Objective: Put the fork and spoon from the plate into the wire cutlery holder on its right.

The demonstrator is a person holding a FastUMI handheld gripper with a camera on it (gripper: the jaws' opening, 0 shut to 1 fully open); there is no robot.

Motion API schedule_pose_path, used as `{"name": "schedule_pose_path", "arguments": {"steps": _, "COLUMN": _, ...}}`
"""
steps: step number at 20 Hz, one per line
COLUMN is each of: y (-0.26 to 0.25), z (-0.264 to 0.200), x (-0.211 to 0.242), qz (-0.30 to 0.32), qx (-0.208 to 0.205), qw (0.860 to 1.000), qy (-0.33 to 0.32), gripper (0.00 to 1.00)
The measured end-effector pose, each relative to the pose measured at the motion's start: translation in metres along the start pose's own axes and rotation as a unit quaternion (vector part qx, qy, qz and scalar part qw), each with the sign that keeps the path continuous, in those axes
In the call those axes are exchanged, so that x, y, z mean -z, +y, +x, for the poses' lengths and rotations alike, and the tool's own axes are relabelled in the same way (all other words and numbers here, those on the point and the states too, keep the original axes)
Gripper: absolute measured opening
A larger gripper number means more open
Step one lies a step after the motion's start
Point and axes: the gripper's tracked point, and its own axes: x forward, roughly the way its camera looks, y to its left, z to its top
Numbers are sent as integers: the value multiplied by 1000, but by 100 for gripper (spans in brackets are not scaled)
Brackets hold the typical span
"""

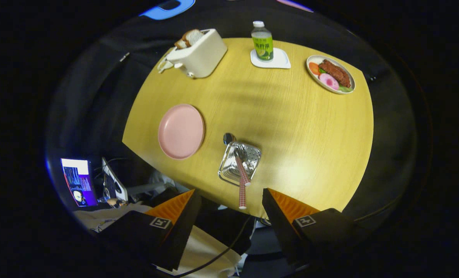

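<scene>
Gripper (229,208) sits above the near edge of the yellow wooden table (298,127), jaws spread wide, nothing between the fingers.

Wire cutlery holder (240,162) is just ahead of the fingers, to the right of the pink plate (181,131). 2 checked-handle utensils stand in it, leaning back toward the gripper: longer handle (242,195) reaches past the table edge, shorter one (243,173) ends above the holder's near rim. A rounded metal head (229,138) pokes out at the holder's far corner; cannot tell which is fork and which is spoon. Plate is bare.

Far side of the table: white toaster (198,54) with bread slices (189,38) in the slots, green-label bottle (262,41) on a white coaster (277,60), oval dish of food (331,74).
</scene>
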Motion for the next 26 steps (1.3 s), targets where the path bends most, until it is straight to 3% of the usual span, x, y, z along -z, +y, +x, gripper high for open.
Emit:
{"name": "schedule_pose_path", "arguments": {"steps": 4, "y": 9, "z": -25, "x": -20, "qz": -1, "qx": 19, "qw": 991, "qy": -130, "gripper": 100}}
{"name": "schedule_pose_path", "arguments": {"steps": 8, "y": 23, "z": -61, "x": -38, "qz": -6, "qx": 40, "qw": 970, "qy": -238, "gripper": 100}}
{"name": "schedule_pose_path", "arguments": {"steps": 13, "y": 45, "z": -119, "x": -51, "qz": -14, "qx": 62, "qw": 931, "qy": -360, "gripper": 99}}
{"name": "schedule_pose_path", "arguments": {"steps": 18, "y": 70, "z": -177, "x": -71, "qz": -25, "qx": 95, "qw": 875, "qy": -474, "gripper": 99}}
{"name": "schedule_pose_path", "arguments": {"steps": 26, "y": 87, "z": -222, "x": -75, "qz": 4, "qx": 121, "qw": 820, "qy": -559, "gripper": 99}}
